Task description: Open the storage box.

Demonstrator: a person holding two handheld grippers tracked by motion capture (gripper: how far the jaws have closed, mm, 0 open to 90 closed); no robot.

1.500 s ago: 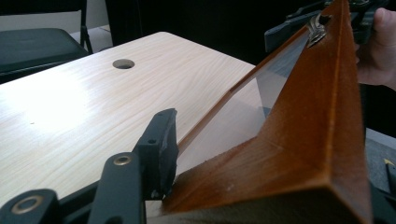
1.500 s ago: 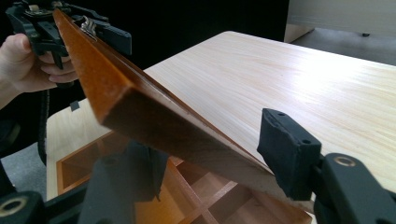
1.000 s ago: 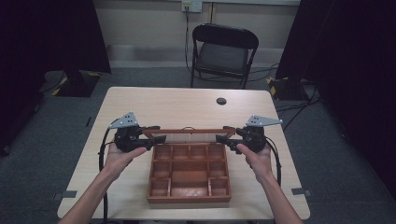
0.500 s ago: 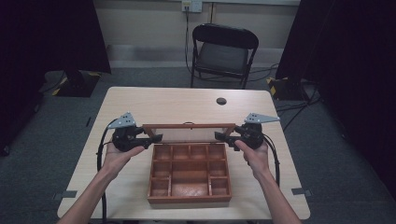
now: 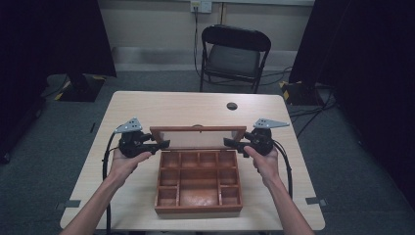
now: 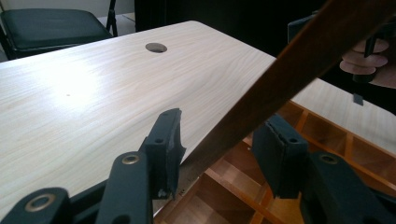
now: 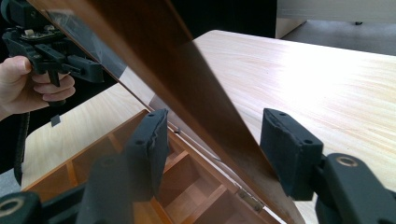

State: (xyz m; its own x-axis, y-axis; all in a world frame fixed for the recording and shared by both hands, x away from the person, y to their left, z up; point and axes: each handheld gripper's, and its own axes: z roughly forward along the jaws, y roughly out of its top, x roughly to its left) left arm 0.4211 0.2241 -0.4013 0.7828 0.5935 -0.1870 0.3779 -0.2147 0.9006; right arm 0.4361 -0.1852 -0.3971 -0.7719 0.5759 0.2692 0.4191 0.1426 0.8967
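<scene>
Wooden compartment box [image 5: 198,182], glass-paned lid [image 5: 197,137] tilted open

A light wooden table [image 5: 147,112] stands on grey carpet [image 5: 63,147]. At 12 o'clock beyond it, a black folding chair [image 5: 235,56] faces a pale wall [image 5: 151,24] with an outlet [image 5: 200,6]. Dark curtains [image 5: 49,39] hang at 10 and 2 o'clock.

No text, label, brand, number or sign is showing legibly anywhere — not on the wooden box [image 5: 198,181] at lower centre, nor the table [image 5: 147,105] around it.
</scene>
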